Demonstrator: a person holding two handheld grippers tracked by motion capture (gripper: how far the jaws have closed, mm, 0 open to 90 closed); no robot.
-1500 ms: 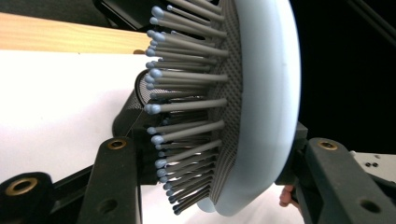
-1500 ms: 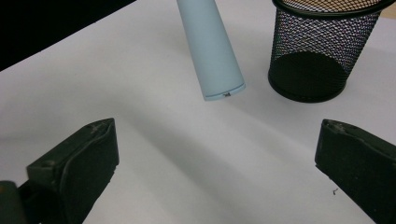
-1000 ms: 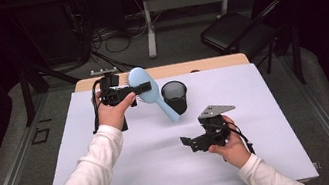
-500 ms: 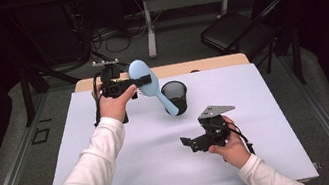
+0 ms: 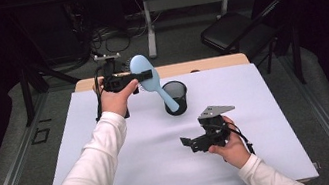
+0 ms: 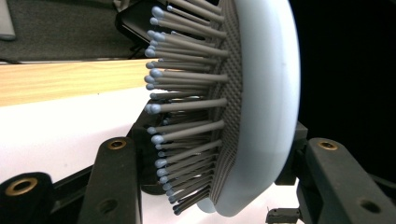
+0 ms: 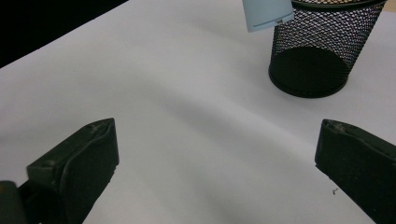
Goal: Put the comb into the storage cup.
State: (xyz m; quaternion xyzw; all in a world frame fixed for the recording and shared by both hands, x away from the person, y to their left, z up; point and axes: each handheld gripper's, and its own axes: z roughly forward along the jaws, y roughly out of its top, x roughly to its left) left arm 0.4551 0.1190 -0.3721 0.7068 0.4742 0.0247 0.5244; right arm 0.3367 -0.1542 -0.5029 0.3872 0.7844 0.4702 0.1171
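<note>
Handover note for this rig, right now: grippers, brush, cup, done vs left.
Left gripper: shut on the blue hairbrush, clamped across its head, bristles against one jaw; held up above the table's far side.
Right gripper: open, empty, hovering low over the white table cover.
Hairbrush handle tip hangs just in front of the black mesh cup, outside it in the right gripper view.
Done: brush picked up.
Left: likely lower the handle into the cup and release.

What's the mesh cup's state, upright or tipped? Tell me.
Upright. The black mesh cup stands on its base on the white table cover, rim up; the right gripper view shows its round bottom flat on the cover.
</note>
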